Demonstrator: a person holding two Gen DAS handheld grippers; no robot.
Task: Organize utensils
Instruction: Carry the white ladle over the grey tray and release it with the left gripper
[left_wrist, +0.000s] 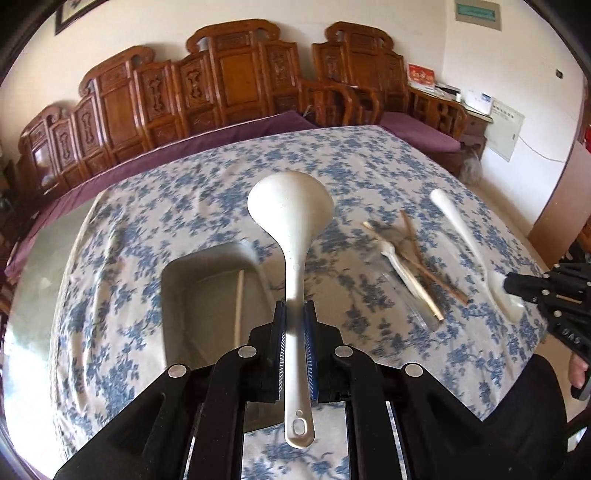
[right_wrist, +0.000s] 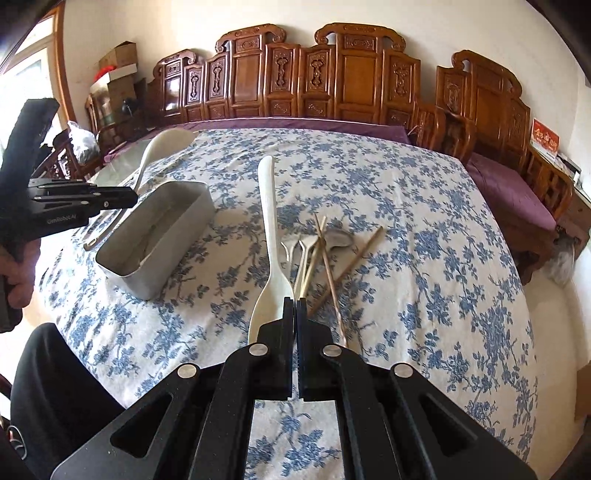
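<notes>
The white ladle (left_wrist: 290, 236) is clamped by its handle in the left tongs (left_wrist: 294, 314), held above the metal tin (right_wrist: 155, 236) on the cloth-covered desk (right_wrist: 406, 229). Held well below its heavy bowl, it could swing and miss the tin. The right tongs (right_wrist: 295, 306) are pressed together, seemingly empty, over the white spatula (right_wrist: 266, 236).

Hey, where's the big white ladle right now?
The big white ladle is clamped by its handle in the left gripper, lifted above the metal tray on the floral tablecloth, seen centre in the left wrist view.
</notes>
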